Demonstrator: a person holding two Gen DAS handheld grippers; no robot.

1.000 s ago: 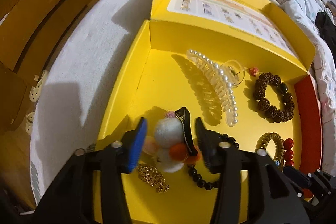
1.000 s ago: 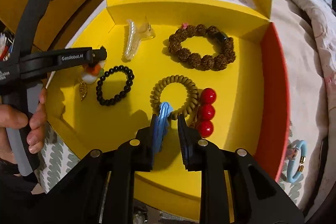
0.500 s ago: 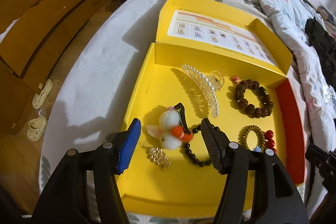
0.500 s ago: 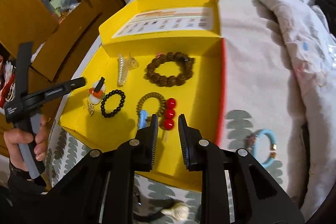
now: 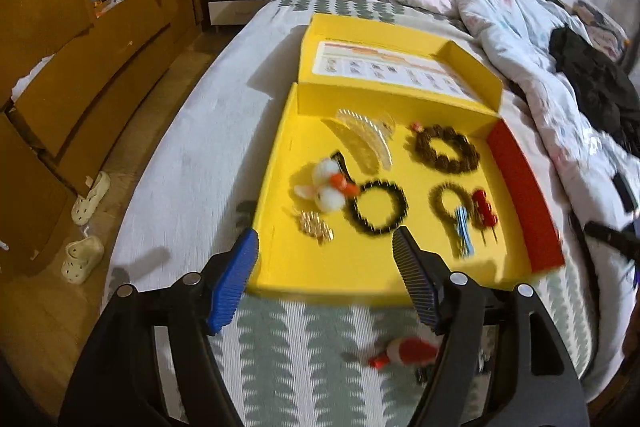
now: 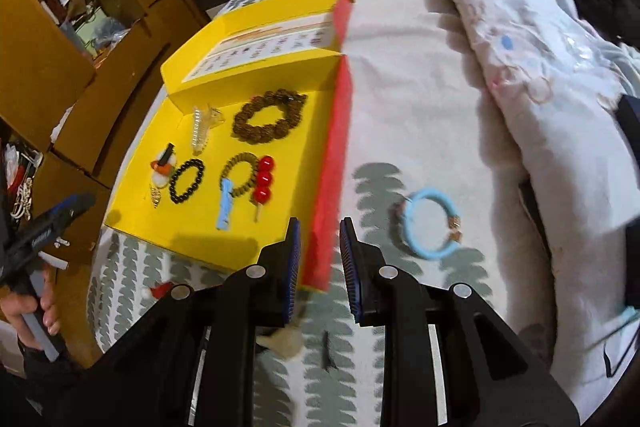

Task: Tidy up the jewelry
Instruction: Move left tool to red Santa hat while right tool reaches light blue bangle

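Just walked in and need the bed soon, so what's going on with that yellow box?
Someone is sorting jewelry into the yellow box with two handheld claws. Left claw and right claw are both open and empty, above the box's near edge. A light blue bracelet lies outside on the bedspread.

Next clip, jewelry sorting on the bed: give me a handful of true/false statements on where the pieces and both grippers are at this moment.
1. The light blue bracelet lies inside the yellow box. False: it lies on the bedcover, right of the box's red side.
2. The left gripper is open and holds nothing. True.
3. The black bead bracelet lies in the box. True.
4. The right gripper grips the blue hair clip. False: the clip lies in the box; the jaws hold nothing.
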